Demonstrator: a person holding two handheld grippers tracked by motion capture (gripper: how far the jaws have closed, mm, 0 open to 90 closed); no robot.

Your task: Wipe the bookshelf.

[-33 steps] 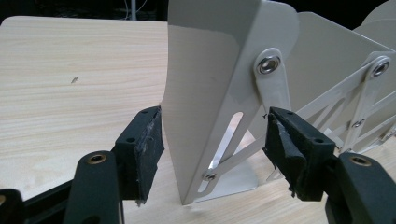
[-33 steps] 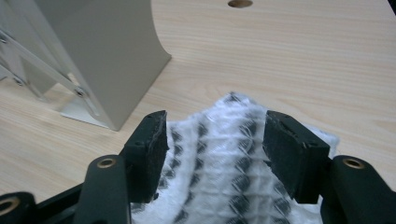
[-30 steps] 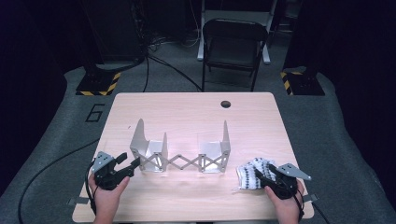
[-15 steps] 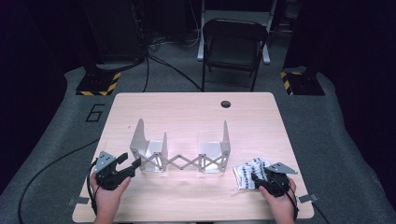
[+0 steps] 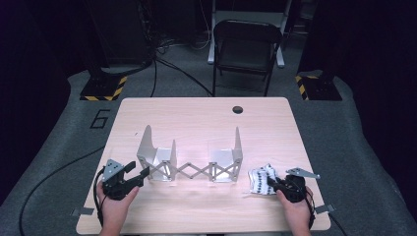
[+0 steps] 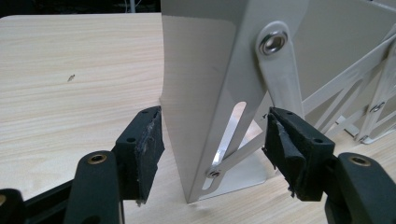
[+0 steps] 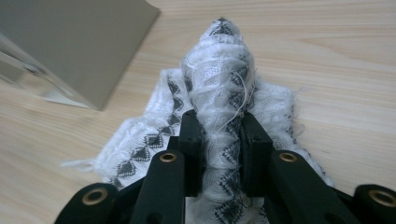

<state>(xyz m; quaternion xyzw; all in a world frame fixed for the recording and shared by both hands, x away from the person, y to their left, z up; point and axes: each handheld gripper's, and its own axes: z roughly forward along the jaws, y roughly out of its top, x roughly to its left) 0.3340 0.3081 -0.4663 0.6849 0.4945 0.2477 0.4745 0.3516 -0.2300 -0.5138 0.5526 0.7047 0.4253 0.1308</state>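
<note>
Pinching a raised fold of soft, light cloth (image 7: 219,93) beside the rack (image 5: 189,164) in just-closing right tongs (image 7: 219,144), left tongs (image 6: 212,149) gaping around rack's stiff end plate.

Your left gripper (image 5: 140,175) sits at lower left of the high view, hand low by the frame's bottom edge, jaws spread wide and level. Your right gripper (image 5: 269,182) at lower right has just been closing, and its pads (image 7: 192,140) now pinch in tight, forearm running up from the bottom edge

Cloth (image 7: 219,93) lower edge hidden behind fingers (image 7: 191,149); rack (image 6: 224,93) top cut off.
</note>
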